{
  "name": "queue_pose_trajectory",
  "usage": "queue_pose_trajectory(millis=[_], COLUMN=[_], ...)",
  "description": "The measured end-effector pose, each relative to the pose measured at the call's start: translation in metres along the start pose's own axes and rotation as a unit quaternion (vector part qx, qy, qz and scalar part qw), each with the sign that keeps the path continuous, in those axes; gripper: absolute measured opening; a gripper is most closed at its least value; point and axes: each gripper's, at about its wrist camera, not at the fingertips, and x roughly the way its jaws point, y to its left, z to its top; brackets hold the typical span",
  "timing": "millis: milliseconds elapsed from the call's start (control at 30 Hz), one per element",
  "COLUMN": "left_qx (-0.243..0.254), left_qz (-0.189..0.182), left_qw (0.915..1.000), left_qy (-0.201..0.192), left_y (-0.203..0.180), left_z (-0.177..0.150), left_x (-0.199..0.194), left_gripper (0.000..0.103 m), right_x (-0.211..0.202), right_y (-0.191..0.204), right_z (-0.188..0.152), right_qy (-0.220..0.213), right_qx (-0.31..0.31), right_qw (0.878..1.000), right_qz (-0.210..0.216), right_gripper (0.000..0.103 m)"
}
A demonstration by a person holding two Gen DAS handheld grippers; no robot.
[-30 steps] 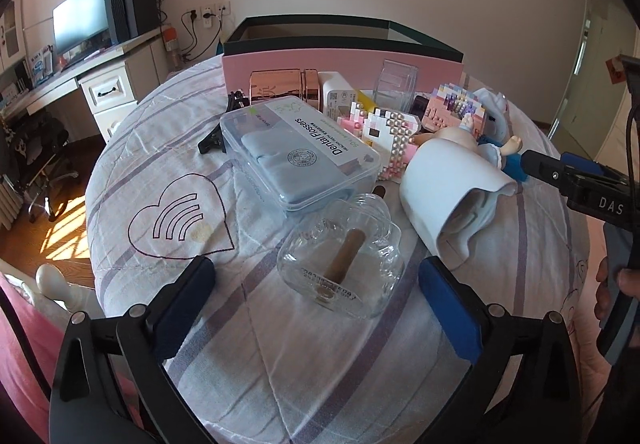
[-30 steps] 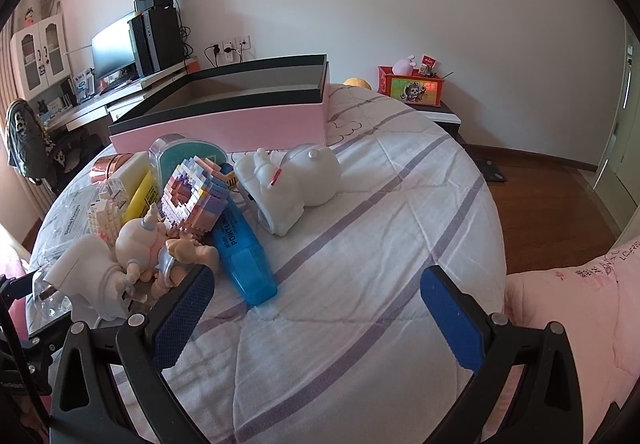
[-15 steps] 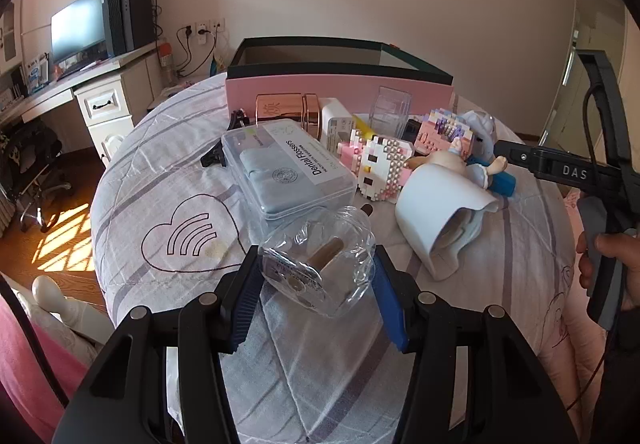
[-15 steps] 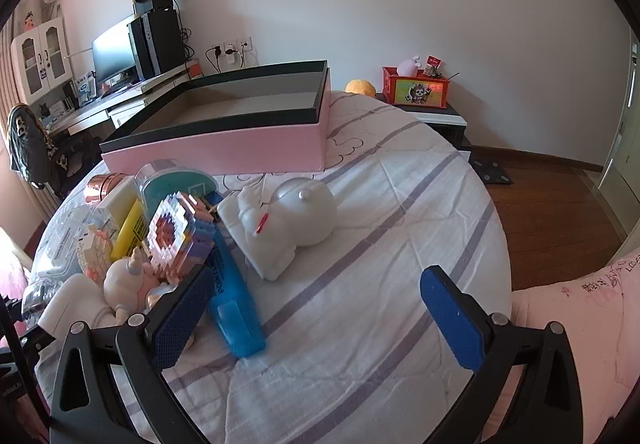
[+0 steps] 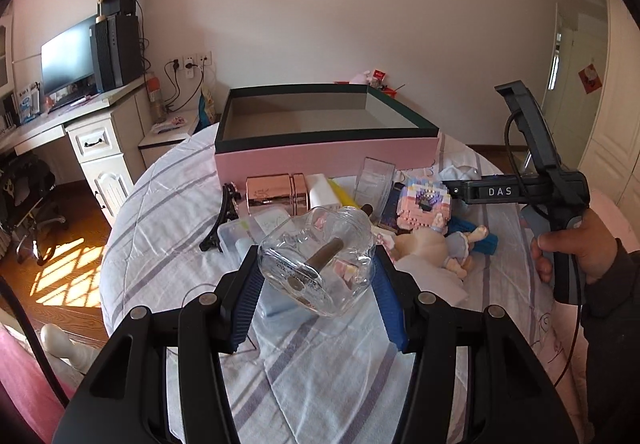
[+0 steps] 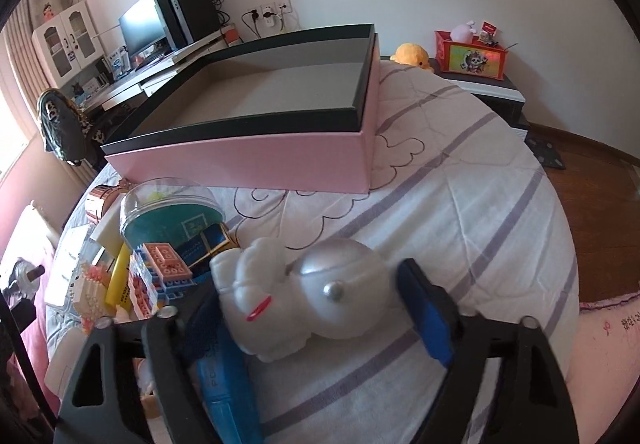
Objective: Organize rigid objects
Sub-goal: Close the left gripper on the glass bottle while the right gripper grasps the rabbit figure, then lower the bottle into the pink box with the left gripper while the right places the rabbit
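left wrist view: the left gripper [image 5: 316, 286] has its blue fingers [image 5: 245, 308] clamped on both sides of a clear glass bottle [image 5: 318, 258], which is carried tilted above the striped bed cover [image 5: 160, 212], over a clear plastic case [image 5: 236, 236] and a crowd of toys, with the empty pink box [image 5: 324, 158] standing open just behind the clutter. across the pile, a person's hand [image 5: 576, 248] works the right gripper's handle near a block-built toy [image 5: 424, 204] and a small doll [image 5: 436, 246]. to do this step well, the bottle likely wants a steady squeeze and a carry high enough to clear the rose-gold tin [image 5: 272, 194] and the box's dark rim before it is lowered to the floor of the box; smooth glass may slip if tipped further. right wrist view: the right gripper [image 6: 316, 308] straddles a white bunny figurine [image 6: 304, 296] lying on the bed beside a blue tube [image 6: 224, 384]; its fingers have just been closing around the figurine, the left one seemingly at its side, the right one [image 6: 424, 308] not yet touching. centring on the rounded body should stop it rolling away. the pink box [image 6: 260, 160] waits just beyond, past a domed teal container [image 6: 168, 212].
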Motion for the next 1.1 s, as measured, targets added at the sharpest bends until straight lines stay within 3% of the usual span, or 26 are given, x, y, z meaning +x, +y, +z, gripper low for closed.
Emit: queue_pose_trajectory(millis=[167, 300, 433, 567, 767, 1033, 1100], left_qx=[0.003, 0.011, 0.017, 0.021, -0.007, -0.014, -0.021], left_qz=[-0.001, -0.002, -0.001, 0.015, 0.019, 0.040, 0.046], left_qw=[1.0000, 0.9999, 0.9998, 0.9997, 0.9984, 0.9931, 0.9915], left_qy=[0.001, -0.003, -0.012, 0.002, 0.053, 0.110, 0.120], left_y=[0.002, 0.001, -0.001, 0.004, 0.024, 0.027, 0.028], left_z=[0.022, 0.046, 0.080, 0.114, 0.141, 0.131, 0.130], left_x=[0.018, 0.035, 0.053, 0.088, 0.148, 0.192, 0.197], left_gripper=[0.054, 0.054, 0.054, 0.054, 0.054, 0.054, 0.056], right_x=[-0.003, -0.026, -0.039, -0.026, 0.033, 0.070, 0.068], right_y=[0.003, 0.009, 0.022, 0.041, 0.054, 0.048, 0.046], right_z=[-0.001, 0.007, 0.040, 0.081, 0.116, 0.111, 0.110], right_qy=[-0.011, -0.049, -0.081, -0.095, -0.049, -0.012, -0.016], right_qx=[-0.003, -0.004, -0.018, -0.035, -0.036, -0.031, -0.022], right_qw=[1.000, 0.999, 0.997, 0.995, 0.998, 0.999, 0.999], right_qz=[-0.001, -0.008, -0.002, -0.007, -0.013, -0.035, -0.029], right_gripper=[0.073, 0.073, 0.073, 0.073, 0.074, 0.074, 0.081])
